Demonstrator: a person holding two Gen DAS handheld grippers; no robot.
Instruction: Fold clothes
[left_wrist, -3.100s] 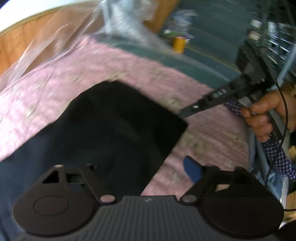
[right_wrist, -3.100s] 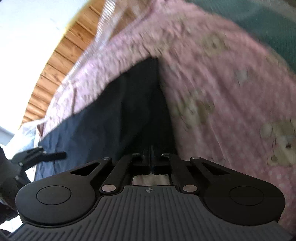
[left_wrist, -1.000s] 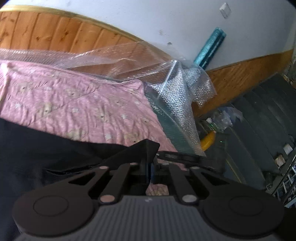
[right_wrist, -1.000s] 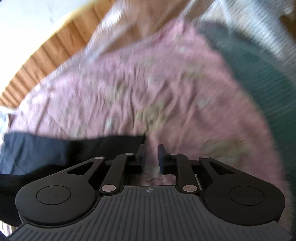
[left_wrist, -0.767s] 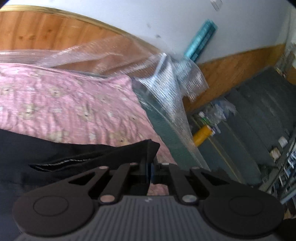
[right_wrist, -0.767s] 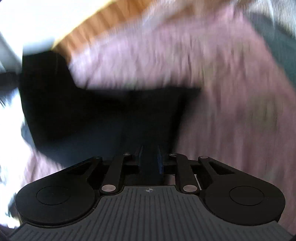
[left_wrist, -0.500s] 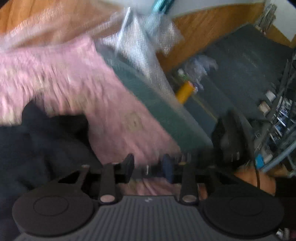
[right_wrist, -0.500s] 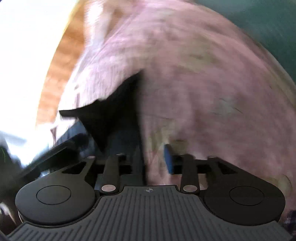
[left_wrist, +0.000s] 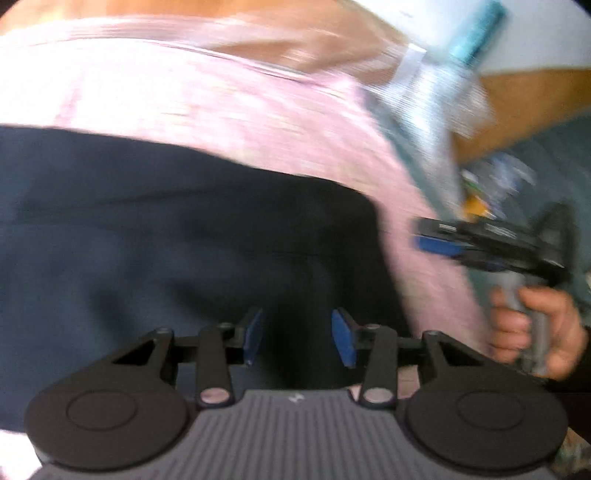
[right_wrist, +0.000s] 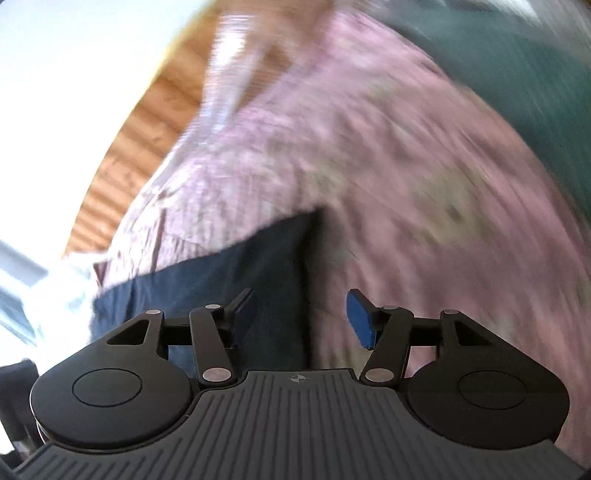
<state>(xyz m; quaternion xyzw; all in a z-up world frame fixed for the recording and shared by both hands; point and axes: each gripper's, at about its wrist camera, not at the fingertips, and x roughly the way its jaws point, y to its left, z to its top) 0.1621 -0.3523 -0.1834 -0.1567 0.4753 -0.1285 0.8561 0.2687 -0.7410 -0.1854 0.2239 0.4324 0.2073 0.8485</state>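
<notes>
A dark navy garment (left_wrist: 166, 236) lies flat on a pink patterned bedsheet (left_wrist: 207, 99). My left gripper (left_wrist: 297, 338) hovers open over the garment's near part, its blue pads apart and nothing between them. My right gripper (left_wrist: 436, 240) shows at the right of the left wrist view, held by a hand (left_wrist: 532, 332) just off the garment's right edge. In the right wrist view that gripper (right_wrist: 301, 317) is open above the garment's corner (right_wrist: 273, 266), its blue pads wide apart and empty. Both views are blurred by motion.
The pink bedsheet (right_wrist: 388, 155) covers a teal mattress (right_wrist: 517, 74). Bubble wrap (left_wrist: 428, 96) drapes over the wooden headboard (right_wrist: 147, 122) behind it. A dark floor with a yellow object (left_wrist: 476, 203) and clutter lies beyond the bed's right edge.
Both grippers held the garment's edge shut a second ago; both have since opened and let it go. The garment now lies flat, and both grippers have drawn back from it.
</notes>
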